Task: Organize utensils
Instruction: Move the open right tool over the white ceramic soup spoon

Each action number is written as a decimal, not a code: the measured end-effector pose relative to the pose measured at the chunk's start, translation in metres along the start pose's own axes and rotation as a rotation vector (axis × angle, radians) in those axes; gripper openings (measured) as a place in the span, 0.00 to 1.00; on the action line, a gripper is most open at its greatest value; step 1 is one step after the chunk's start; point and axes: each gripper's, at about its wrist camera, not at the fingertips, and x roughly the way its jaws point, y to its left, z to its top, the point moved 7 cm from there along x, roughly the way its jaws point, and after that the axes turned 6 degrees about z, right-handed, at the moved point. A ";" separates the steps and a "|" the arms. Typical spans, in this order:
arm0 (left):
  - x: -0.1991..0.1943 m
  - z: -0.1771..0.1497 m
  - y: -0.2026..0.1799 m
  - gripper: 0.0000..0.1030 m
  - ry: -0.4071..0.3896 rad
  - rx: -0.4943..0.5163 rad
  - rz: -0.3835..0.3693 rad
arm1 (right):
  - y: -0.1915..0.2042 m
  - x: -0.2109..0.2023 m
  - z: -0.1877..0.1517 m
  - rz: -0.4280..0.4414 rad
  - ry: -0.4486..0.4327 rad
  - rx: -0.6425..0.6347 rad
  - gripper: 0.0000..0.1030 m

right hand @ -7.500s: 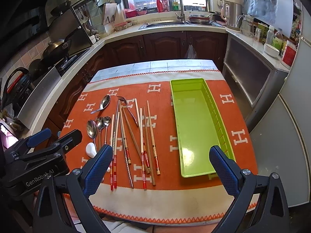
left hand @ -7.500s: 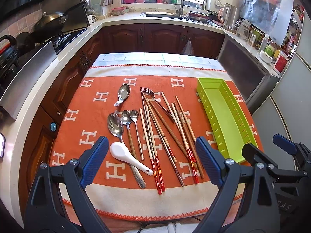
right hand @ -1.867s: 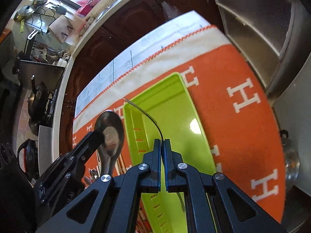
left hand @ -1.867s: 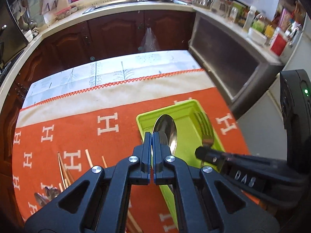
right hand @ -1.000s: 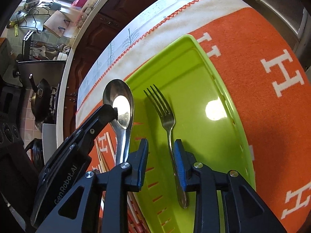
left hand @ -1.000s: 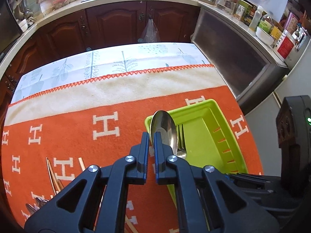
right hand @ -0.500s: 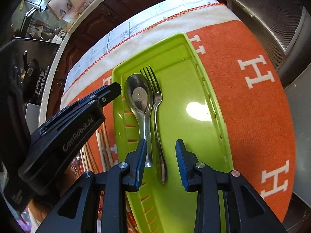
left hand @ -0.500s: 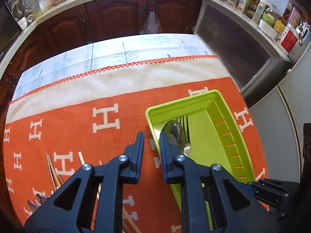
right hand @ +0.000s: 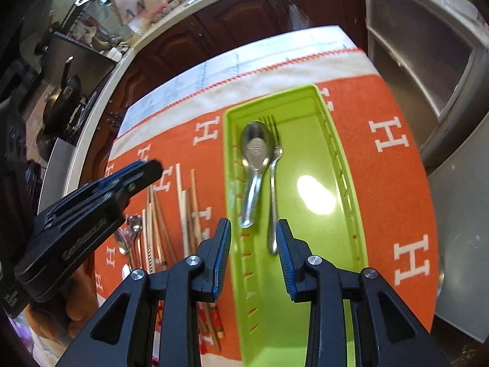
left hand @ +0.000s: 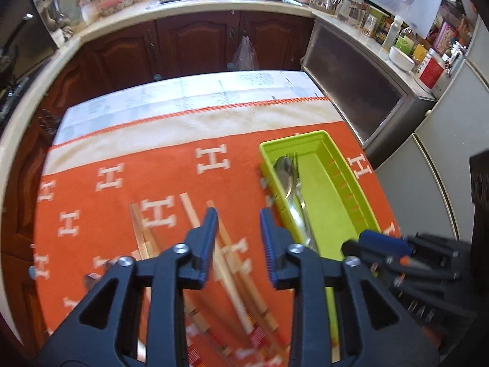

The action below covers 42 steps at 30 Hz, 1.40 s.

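Left wrist: left gripper (left hand: pixel 238 238) parted, empty, above chopsticks (left hand: pixel 232 263) on orange cloth (left hand: pixel 122 208); dark cabinets (left hand: pixel 195 46) behind.

Right wrist: right gripper (right hand: pixel 253 253) parted, empty, over green tray (right hand: pixel 345 189) holding spoon (right hand: pixel 255 165) and fork (right hand: pixel 273 180) side by side.

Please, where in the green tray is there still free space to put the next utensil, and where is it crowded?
In the green tray, the floor between the fork and the right wall is bare. The spoon and fork crowd its left wall. On the orange cloth, left of the tray, the chopsticks lie packed.
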 end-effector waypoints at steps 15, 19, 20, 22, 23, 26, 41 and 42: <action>-0.104 -0.084 0.139 0.35 -0.040 -0.132 0.094 | 0.127 -0.026 -0.056 0.015 -0.039 -0.194 0.30; -0.096 -0.116 0.164 0.35 -0.002 -0.200 0.079 | 0.146 -0.010 -0.068 0.027 -0.017 -0.226 0.30; -0.091 -0.120 0.166 0.35 0.006 -0.209 0.073 | 0.148 -0.005 -0.070 0.033 -0.014 -0.234 0.30; -0.081 -0.135 0.175 0.35 0.030 -0.235 0.066 | 0.157 0.007 -0.077 0.045 -0.002 -0.254 0.30; -0.075 -0.142 0.178 0.35 0.045 -0.250 0.061 | 0.164 0.014 -0.081 0.050 0.005 -0.270 0.30; -0.057 -0.161 0.187 0.35 0.077 -0.298 0.040 | 0.176 0.033 -0.092 0.053 0.024 -0.327 0.30; -0.024 -0.220 0.222 0.35 0.155 -0.377 -0.026 | 0.252 0.149 -0.147 0.173 0.240 -0.561 0.29; -0.023 -0.221 0.223 0.35 0.158 -0.381 -0.029 | 0.255 0.156 -0.149 0.177 0.253 -0.570 0.28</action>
